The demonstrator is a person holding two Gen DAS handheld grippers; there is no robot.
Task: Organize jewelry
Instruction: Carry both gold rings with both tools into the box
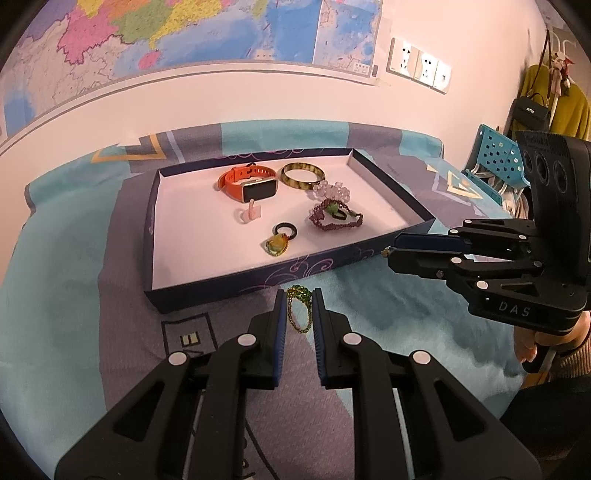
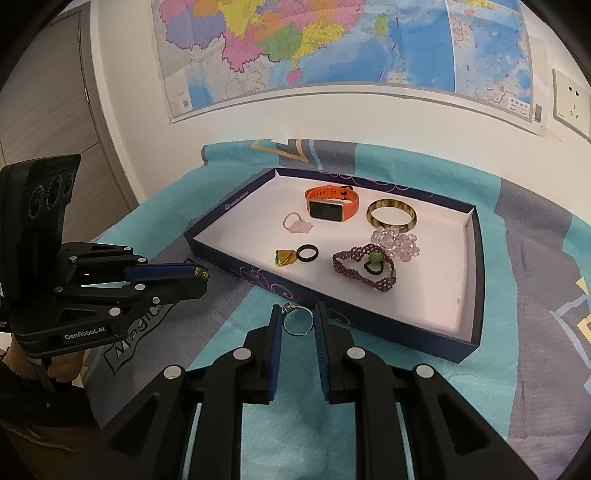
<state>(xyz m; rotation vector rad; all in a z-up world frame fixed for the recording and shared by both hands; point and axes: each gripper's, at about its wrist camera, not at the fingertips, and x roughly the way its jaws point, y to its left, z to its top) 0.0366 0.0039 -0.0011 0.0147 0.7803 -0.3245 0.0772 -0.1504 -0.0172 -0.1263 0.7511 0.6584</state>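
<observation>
A dark blue tray [image 1: 258, 274] with a white floor lies on the patterned cloth. It holds an orange smartwatch [image 1: 255, 186], a mottled bangle [image 1: 303, 177], a clear pink bead bracelet [image 1: 332, 191], a purple beaded bracelet [image 1: 334, 216], a black ring [image 1: 286, 230], a yellow-green pendant [image 1: 276, 246] and a pink ring [image 1: 250, 215]. Just in front of the tray's near wall, my left gripper [image 1: 300, 295] is shut on a green beaded chain [image 1: 298, 314] that dangles from its tips. My right gripper [image 2: 298, 312] is shut on a silver ring [image 2: 297, 322], also just short of the tray wall [image 2: 388, 325].
The teal and grey cloth [image 1: 74, 295] covers the table up to a wall with a map [image 1: 184, 33] and sockets [image 1: 419, 64]. A blue perforated chair [image 1: 496, 155] and hanging bags stand at the right. A person's hand [image 1: 532, 343] grips the right tool.
</observation>
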